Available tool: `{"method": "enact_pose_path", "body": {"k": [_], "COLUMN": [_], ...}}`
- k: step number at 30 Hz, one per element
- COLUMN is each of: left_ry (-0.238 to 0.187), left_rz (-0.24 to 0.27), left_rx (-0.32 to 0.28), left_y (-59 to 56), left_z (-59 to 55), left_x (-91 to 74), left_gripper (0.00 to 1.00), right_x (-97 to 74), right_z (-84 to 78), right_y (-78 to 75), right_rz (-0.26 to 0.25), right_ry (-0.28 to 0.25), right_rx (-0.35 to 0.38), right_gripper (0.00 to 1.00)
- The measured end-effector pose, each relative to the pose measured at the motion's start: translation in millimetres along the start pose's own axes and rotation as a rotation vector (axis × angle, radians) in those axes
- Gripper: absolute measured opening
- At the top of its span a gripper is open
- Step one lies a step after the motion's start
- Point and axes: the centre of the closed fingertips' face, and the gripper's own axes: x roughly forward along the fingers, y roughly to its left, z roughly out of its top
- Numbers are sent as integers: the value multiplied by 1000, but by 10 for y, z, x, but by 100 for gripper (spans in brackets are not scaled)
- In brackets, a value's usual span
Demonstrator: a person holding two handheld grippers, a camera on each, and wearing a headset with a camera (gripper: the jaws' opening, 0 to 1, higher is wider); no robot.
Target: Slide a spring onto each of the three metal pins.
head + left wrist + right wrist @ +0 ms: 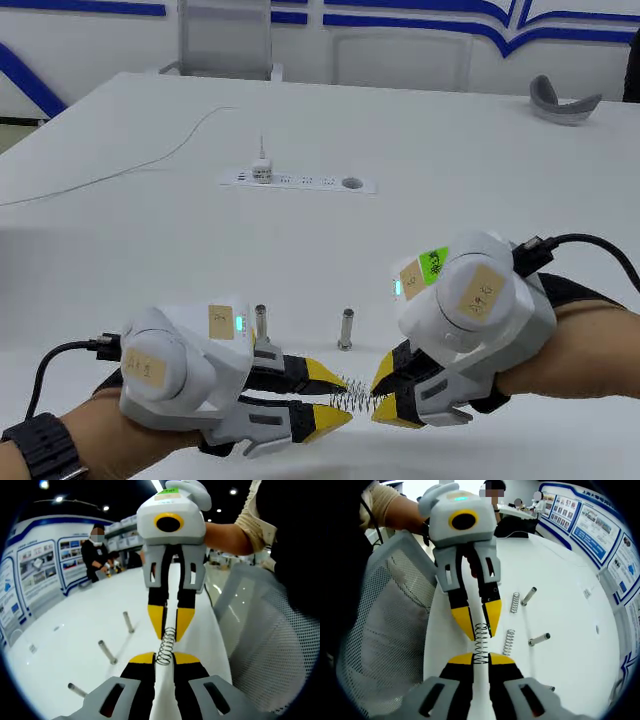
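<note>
Nearest, the left gripper (336,397) and right gripper (384,389) are each pinching one end of a spring (358,393), apparently regripping it. Farther off, the pins (346,328) are standing bare, so threading is calling for one-handed, coaxial alignment.

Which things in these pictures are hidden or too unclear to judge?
1. Spring ends: every view, covered by the fingers of the left gripper and right gripper.
2. Third pin: right gripper view, mostly behind that gripper's finger.
3. Wall posters: text too small, both gripper views.
</note>
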Motion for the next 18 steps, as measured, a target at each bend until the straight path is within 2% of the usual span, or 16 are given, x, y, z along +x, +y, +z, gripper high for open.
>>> {"method": "enact_pose_path", "body": {"k": [8,18], "left_ry": [4,6], "left_rz": [-7,-5], "left_rx": [7,10], "left_y": [-12,-18], "left_z": [-9,-10], "left_x": [9,8], "left_gripper": [12,12], "right_x": [-85,-163], "right_z": [67,220], "right_y": [26,23], "right_rz": [5,1], "right_ry": [-9,-53], "right_rx": [-6,-5], "right_gripper": [12,12]}}
